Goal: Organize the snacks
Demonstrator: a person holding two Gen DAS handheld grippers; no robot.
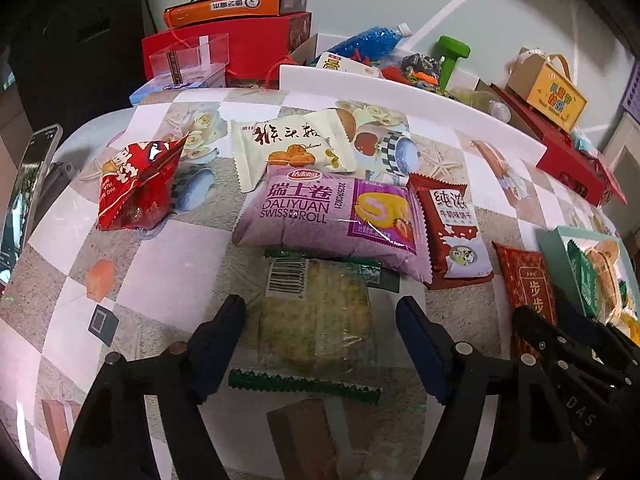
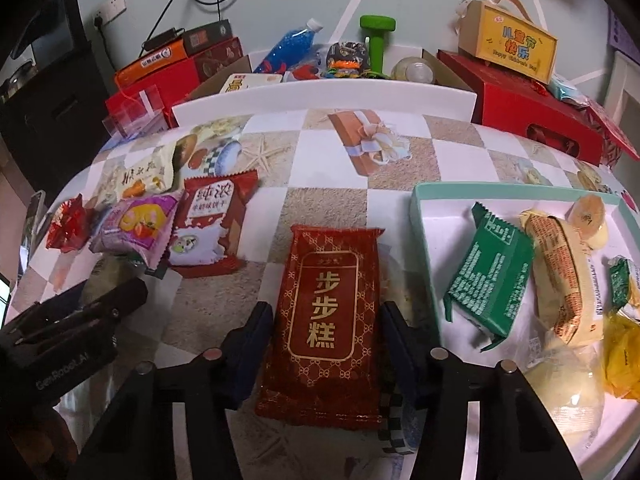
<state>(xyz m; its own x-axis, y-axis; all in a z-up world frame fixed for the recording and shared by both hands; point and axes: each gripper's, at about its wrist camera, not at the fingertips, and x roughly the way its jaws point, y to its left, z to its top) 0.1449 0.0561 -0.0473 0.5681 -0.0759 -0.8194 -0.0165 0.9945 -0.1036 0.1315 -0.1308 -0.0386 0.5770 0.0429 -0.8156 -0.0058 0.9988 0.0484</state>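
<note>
Flat on the checkered table [image 2: 328, 152], lengthwise between spread jaws of the right gripper [image 2: 326, 322]: dark red rectangular foil cake packet with gold lettering [image 2: 325, 320], aligned for a side pinch, apparently not yet clamped. Just to its right, mint-green shallow tray [image 2: 420, 216] already holding a green wrapped biscuit pack [image 2: 488, 280] and other snacks, probably the sorting destination. Under the left gripper [image 1: 322, 344], jaws likewise spread, a clear green-edged wrapped cake [image 1: 316, 316], touching a purple Swiss roll pouch [image 1: 332, 216] behind.
</note>
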